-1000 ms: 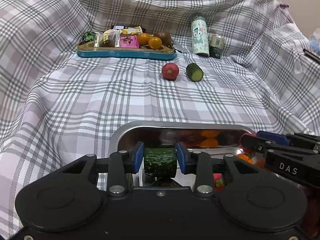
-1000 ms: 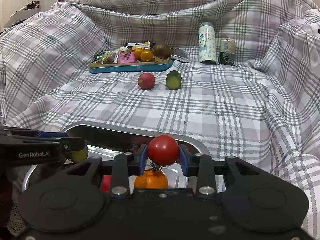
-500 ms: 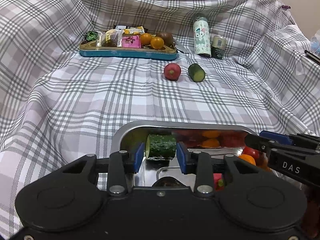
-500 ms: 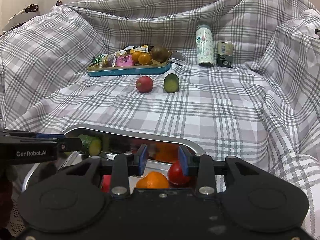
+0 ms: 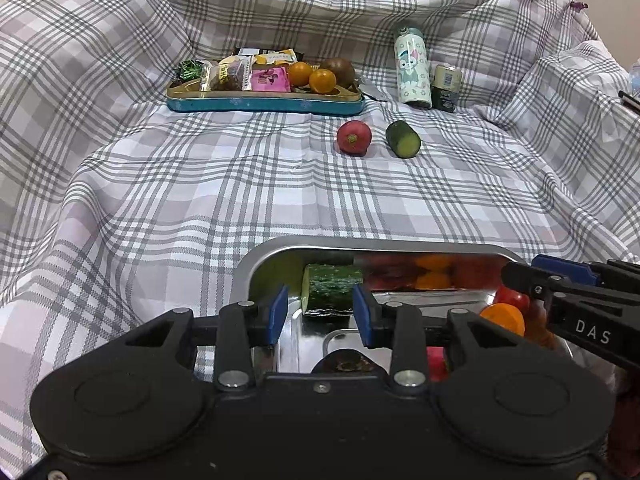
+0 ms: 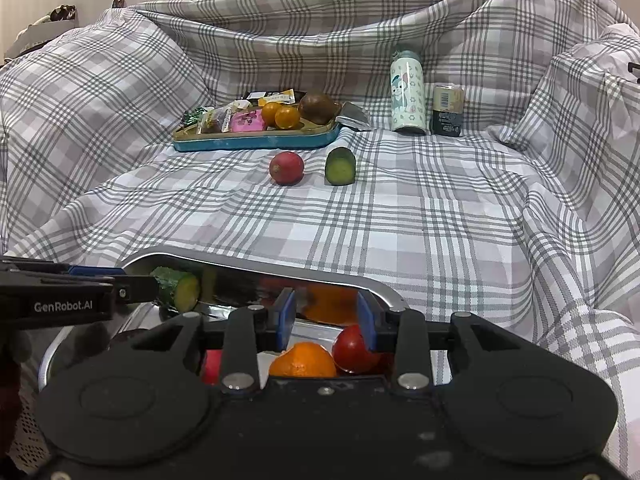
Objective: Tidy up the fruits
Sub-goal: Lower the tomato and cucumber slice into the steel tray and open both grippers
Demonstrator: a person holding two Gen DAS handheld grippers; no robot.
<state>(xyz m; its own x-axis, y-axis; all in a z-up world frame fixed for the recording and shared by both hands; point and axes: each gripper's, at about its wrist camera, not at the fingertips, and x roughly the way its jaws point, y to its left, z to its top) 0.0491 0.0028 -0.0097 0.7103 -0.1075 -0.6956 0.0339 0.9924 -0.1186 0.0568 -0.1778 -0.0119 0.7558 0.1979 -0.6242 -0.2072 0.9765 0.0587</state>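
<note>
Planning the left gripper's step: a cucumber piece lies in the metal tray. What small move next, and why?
Probably lift the left gripper straight up, clear of the metal tray. The cucumber piece rests in it with a gap beside one pad, so it looks released; a red fruit and another cucumber chunk wait on the cloth.
</note>
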